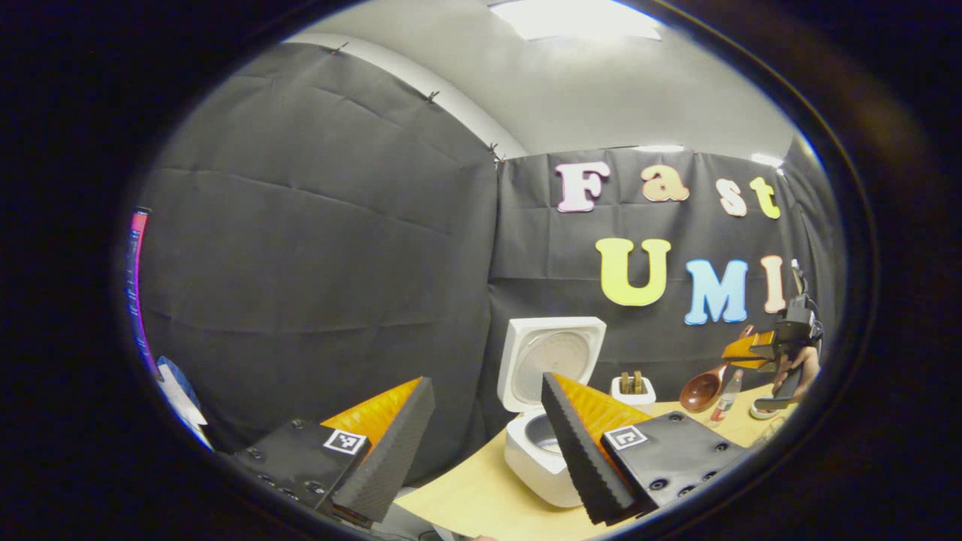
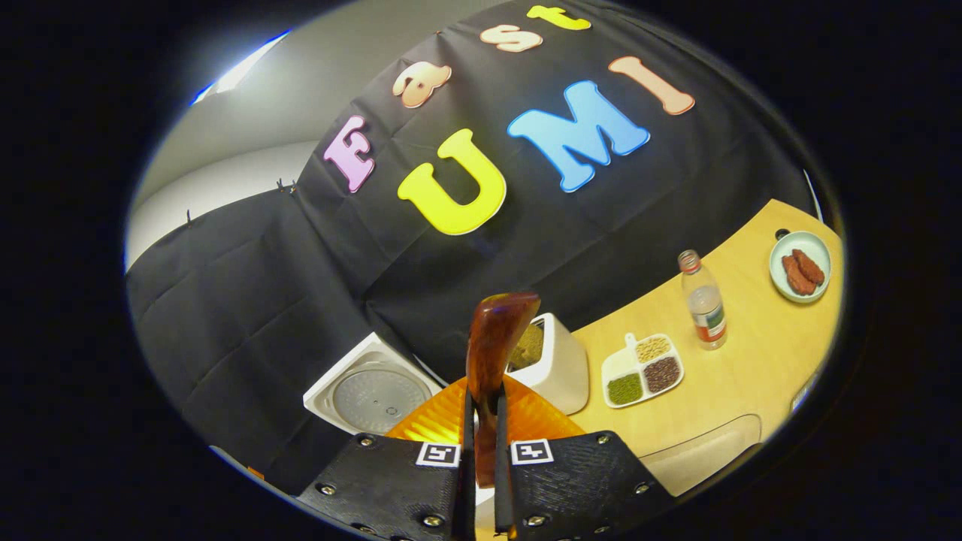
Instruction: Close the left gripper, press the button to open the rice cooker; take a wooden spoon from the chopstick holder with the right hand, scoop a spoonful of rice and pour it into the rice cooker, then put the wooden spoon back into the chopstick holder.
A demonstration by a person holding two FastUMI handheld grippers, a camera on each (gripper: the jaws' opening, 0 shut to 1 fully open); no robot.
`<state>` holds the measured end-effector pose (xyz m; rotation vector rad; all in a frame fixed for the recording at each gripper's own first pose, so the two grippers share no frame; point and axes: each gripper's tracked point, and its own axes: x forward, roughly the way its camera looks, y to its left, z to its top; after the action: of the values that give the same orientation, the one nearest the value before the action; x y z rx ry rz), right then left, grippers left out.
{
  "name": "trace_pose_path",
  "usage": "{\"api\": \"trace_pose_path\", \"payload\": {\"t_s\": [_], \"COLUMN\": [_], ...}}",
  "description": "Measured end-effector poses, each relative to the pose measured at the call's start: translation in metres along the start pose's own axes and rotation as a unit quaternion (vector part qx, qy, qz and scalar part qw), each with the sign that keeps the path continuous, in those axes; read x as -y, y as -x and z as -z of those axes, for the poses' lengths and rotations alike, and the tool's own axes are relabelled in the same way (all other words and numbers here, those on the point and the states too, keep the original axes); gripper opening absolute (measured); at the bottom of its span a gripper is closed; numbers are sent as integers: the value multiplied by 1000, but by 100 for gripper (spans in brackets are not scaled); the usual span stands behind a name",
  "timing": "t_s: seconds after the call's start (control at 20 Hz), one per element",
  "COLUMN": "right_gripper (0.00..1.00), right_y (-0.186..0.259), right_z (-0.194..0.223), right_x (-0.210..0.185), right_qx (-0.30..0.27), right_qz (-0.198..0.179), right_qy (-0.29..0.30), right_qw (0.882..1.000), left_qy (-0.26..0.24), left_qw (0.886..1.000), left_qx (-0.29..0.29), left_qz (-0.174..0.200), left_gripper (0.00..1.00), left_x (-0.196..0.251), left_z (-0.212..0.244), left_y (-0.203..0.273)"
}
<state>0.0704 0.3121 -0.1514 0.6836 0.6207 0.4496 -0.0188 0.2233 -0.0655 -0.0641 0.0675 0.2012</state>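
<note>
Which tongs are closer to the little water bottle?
Right. The right tongs, holding the wooden spoon, hover just above the bottle. The left tongs sit farther off, by the open rice cooker.

Bright ceiling panel overhead, soft shadows, strong fisheye bending at edges, mostly sharp.

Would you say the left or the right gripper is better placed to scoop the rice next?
Right. The right gripper is shut on the wooden spoon, near the divided dish of grains. The left gripper hangs open and empty by the rice cooker, whose lid is already up.
</note>
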Motion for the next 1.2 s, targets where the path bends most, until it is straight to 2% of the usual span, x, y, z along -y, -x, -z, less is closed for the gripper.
{"api": "trace_pose_path", "payload": {"t_s": [0.2,0.25,0.3,0.35,0.4,0.75,0.95,1.1,1.2], "right_gripper": [10,10,10,10,10,10,10,10,10], "right_y": [25,32,39,45,52,112,135,152,156], "right_z": [-28,-34,-41,-45,-50,-86,-89,-91,-84], "right_x": [40,50,60,67,75,148,187,213,233], "right_qx": [24,32,37,41,45,73,79,80,81], "right_qz": [32,43,51,57,63,120,149,170,186], "right_qy": [3,6,8,8,8,19,17,16,15], "right_qw": [999,999,998,998,997,990,986,982,979], "left_qy": [3,2,0,0,1,0,0,-5,-11], "left_qw": [1000,1000,999,999,999,997,995,994,993], "left_qx": [3,4,5,7,9,14,13,12,13], "left_qz": [24,29,35,41,47,80,100,112,120], "left_gripper": [99,95,99,95,99,99,99,95,99], "left_x": [37,46,55,63,72,131,163,185,199], "left_z": [-6,-7,-8,-11,-13,-18,-21,-21,-24], "left_y": [-2,-3,-3,-4,-5,-4,0,1,4]}}
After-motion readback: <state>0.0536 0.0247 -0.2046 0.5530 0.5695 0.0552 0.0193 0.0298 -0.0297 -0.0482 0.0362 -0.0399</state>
